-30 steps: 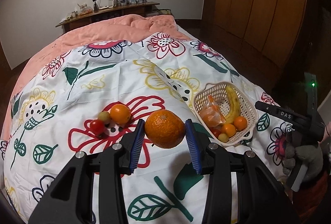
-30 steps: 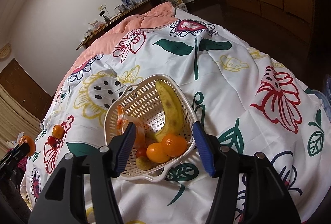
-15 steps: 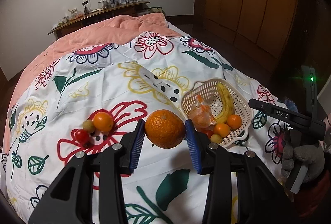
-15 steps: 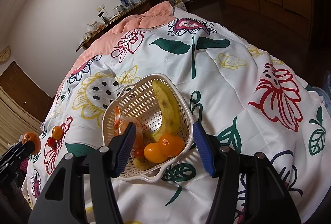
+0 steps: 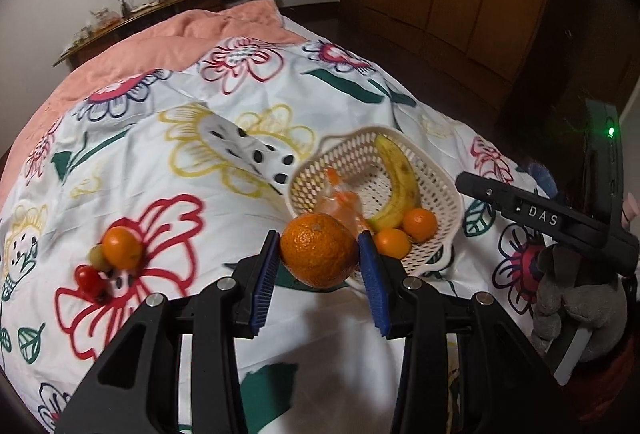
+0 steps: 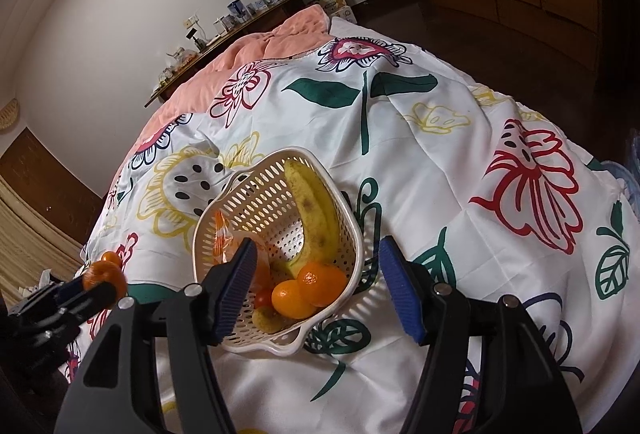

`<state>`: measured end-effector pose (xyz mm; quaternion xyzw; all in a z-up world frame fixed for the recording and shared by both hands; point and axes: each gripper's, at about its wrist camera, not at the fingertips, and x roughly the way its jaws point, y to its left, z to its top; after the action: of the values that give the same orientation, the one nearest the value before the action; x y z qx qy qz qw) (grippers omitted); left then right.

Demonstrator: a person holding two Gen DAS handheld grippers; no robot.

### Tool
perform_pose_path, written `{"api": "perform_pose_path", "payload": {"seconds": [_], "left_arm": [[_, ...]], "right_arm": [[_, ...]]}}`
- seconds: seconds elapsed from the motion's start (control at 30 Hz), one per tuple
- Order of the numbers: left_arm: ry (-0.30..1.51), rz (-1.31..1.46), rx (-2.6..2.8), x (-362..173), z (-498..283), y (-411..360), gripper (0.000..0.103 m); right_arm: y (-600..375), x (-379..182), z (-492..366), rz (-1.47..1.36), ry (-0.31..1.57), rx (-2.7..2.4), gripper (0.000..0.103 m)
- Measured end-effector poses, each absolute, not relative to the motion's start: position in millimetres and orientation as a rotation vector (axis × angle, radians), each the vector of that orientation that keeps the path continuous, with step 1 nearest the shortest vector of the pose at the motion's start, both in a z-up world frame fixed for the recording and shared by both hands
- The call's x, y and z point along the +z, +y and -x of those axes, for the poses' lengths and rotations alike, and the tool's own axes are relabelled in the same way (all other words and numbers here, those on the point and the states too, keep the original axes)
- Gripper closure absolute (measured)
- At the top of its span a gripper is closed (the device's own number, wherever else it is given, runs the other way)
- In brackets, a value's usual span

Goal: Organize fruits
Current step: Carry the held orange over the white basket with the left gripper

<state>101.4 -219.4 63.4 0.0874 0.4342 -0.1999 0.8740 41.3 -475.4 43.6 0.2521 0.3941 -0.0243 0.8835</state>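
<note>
Orange, clamped in the left gripper, had travelled from mid-quilt to the basket rim (drop looked imminent). Right gripper hovered empty over the basket, jaws opening.

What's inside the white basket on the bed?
The basket holds a banana, two small oranges, a red tomato, a greenish fruit and a plastic bag. The bag's contents aren't clear.

Both wrist cameras look steeply down along their fingers at the bed, sharing the nearby, perhaps tilted, basket.
</note>
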Motion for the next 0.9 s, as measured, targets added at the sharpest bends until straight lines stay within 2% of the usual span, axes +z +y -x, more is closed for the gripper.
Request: {"api": "perform_pose_path", "payload": {"seconds": [0.4,0.9], "left_arm": [[0.969,-0.252,-0.475,31,-111,-258,0.062],[0.975,-0.268,-0.506,29,-113,-266,0.062]], "right_arm": [[-477,39,-41,-0.534,0.829,-0.049,0.039],[-475,35,-42,-0.538,0.838,-0.044,0.039]]}}
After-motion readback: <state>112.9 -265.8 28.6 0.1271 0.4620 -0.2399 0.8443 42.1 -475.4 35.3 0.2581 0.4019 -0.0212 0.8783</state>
